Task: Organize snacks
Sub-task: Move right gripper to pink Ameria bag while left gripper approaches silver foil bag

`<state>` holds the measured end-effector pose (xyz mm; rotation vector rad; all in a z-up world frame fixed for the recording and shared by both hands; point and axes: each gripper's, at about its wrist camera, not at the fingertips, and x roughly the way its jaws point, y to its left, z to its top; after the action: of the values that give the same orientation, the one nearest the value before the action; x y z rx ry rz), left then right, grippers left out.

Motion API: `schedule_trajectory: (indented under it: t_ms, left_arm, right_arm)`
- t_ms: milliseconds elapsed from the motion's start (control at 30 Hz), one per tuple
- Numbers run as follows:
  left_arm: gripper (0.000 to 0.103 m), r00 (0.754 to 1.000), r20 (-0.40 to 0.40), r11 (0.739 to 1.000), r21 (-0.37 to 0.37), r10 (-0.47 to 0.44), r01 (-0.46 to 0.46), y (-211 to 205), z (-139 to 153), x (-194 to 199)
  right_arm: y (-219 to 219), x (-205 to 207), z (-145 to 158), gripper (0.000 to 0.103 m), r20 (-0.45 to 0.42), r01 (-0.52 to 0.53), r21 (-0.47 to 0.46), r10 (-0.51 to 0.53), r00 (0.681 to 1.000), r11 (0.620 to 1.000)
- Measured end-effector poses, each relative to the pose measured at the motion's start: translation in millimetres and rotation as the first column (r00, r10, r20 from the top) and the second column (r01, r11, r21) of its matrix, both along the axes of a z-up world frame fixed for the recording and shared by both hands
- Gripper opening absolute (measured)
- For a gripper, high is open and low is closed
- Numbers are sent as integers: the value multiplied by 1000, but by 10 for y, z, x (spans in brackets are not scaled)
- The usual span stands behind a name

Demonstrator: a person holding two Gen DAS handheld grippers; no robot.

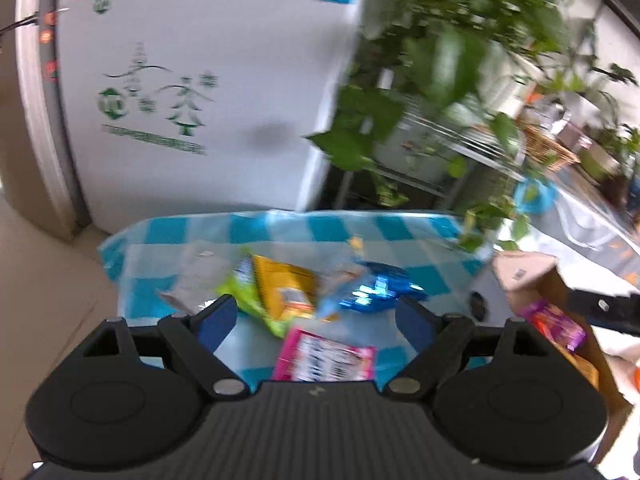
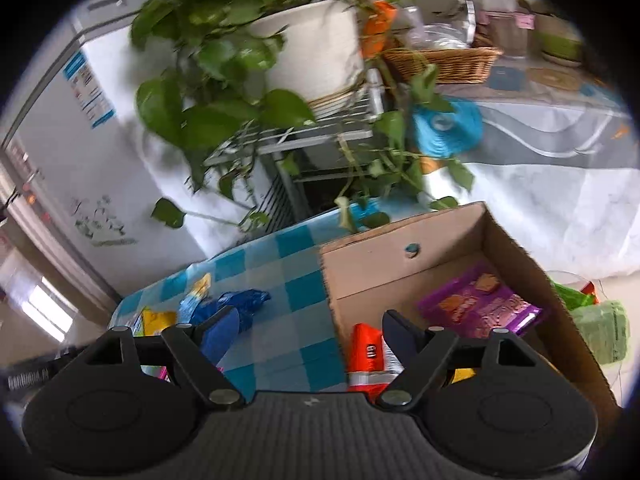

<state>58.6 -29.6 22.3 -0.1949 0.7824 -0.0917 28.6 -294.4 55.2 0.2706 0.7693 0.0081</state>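
Several snack packets lie on a blue checked tablecloth (image 1: 404, 232): a grey one (image 1: 196, 280), a green one (image 1: 246, 300), a yellow one (image 1: 286, 286), a shiny blue one (image 1: 376, 288) and a pink one (image 1: 324, 358). My left gripper (image 1: 316, 314) hovers over them, open, nothing between its fingers. A cardboard box (image 2: 404, 268) stands to the right on the cloth (image 2: 292, 320), with a purple packet (image 2: 480, 308) and a red packet (image 2: 366, 354) inside. My right gripper (image 2: 312, 330) is open and empty above the box's left wall. The blue packet (image 2: 244, 304) lies just left of it.
A white fridge (image 1: 192, 92) with green print stands behind the table. A leafy potted plant (image 2: 256, 52) on a wire rack (image 2: 304, 136) hangs over the table's far edge. A wicker basket (image 2: 444, 62) sits further back. A green bag (image 2: 604, 332) lies right of the box.
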Motion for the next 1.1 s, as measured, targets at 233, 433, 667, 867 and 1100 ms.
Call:
schedule_trajectory:
  t_ms: [233,433,667,867,1100]
  left_arm:
    - [87,994,-6,994,-23,109,-109,388,-58,164]
    - [87,988,-35,988,-10,153,-153,546,-192,290]
    - [87,978,-78,981,-20,193,-195,758,-321,497]
    - [87,975,-107,980,36,196,-193,877,-466,699]
    - [87,983,-152,991,95,106,-92,889,-640,880]
  right_arm:
    - [236,87,-58,84,-10,-74,23,74,997,997]
    - [444,145,-120,82,-22,-125,18,126,992,992]
    - [775,244,-284,80,-66,-234,6,234,970,972]
    - [1140,339,-462,80,-103,-369,-60,362,927,928]
    - [1450,486,-666,80,-127,-469,-77,458,880,880]
